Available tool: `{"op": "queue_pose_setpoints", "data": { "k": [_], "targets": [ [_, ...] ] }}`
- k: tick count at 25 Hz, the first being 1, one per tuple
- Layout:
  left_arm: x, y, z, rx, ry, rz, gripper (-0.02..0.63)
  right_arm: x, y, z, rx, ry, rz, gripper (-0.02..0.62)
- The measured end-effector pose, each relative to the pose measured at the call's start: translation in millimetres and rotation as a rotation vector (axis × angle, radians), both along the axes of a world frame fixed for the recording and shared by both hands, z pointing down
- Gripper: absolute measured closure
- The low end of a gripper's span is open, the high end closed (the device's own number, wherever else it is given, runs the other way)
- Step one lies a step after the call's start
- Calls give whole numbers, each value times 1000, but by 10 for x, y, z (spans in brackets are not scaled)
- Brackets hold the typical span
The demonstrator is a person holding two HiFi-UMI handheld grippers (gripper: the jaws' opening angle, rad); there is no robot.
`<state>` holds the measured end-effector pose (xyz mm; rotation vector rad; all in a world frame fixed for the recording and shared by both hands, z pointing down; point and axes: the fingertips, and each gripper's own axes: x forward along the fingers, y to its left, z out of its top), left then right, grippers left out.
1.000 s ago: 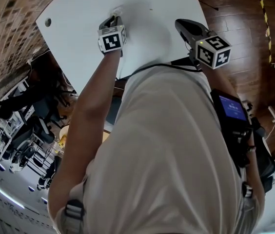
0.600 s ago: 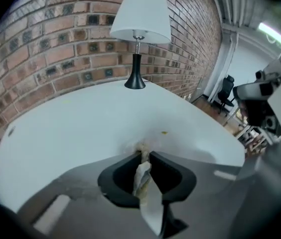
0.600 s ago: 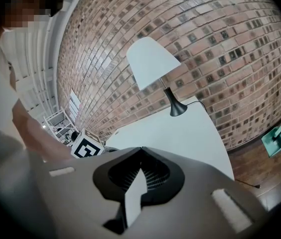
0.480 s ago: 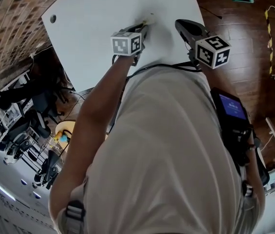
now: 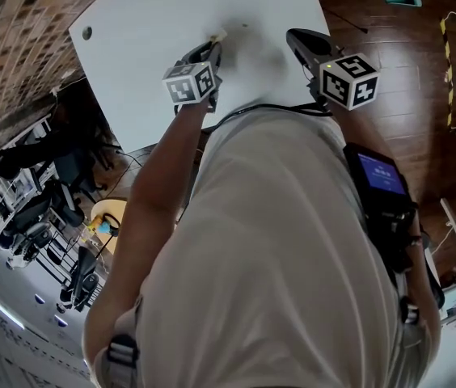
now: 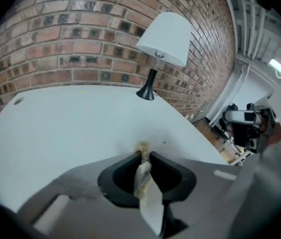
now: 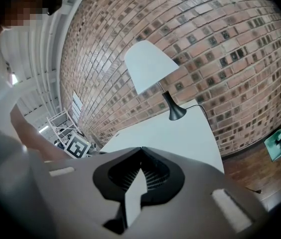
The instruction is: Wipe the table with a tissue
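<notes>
Briefly noted, from the spot. My left tongs (image 6: pixel 143 152) were pinching the tissue (image 6: pixel 142 172): a narrow, twisted strip, white lower down and stained yellowish toward its frayed tip, which poked out just past the jaw tips. In the head view the left tongs (image 5: pixel 211 47) pointed down at the white table (image 5: pixel 147 23), with the tissue (image 5: pixel 219 35) showing as a small pale scrap at their end, above the middle of the table's near part. I could not tell whether the tip touched the surface.

My right tongs (image 7: pixel 140 151) were pressed together with nothing between them. In the head view they (image 5: pixel 294 38) hung over the table's right edge, near the left pair but apart from it.

Writing: none that I could read. Each pair carried a marker cube (image 5: pixel 189 83) with black-and-white square patterns, no letters; the left cube (image 7: pixel 77 146) also showed in the right gripper view. A device with a blue screen (image 5: pixel 380 175) sat at my waist, its print too small to read.

A lamp (image 6: pixel 163 39) with a white shade and black stem stood at the table's far end by the brick wall (image 6: pixel 80 34). A round hole (image 5: pixel 87 32) marked one corner. Wooden floor (image 5: pixel 398 63) lay to the right.
</notes>
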<state>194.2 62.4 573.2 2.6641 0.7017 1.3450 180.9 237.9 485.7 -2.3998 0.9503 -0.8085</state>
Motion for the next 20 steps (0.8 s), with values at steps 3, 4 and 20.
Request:
{"op": "queue_pose_setpoints", "data": {
  "k": [3, 4, 20],
  "targets": [
    [279, -308, 4, 102, 57, -53, 548, -47, 88, 33, 0, -8, 12, 588],
    [376, -411, 12, 132, 65, -74, 548, -61, 123, 42, -1, -10, 18, 588],
    [180, 123, 302, 326, -39, 232, 548, -208, 391, 161, 5, -29, 84, 588]
  ]
}}
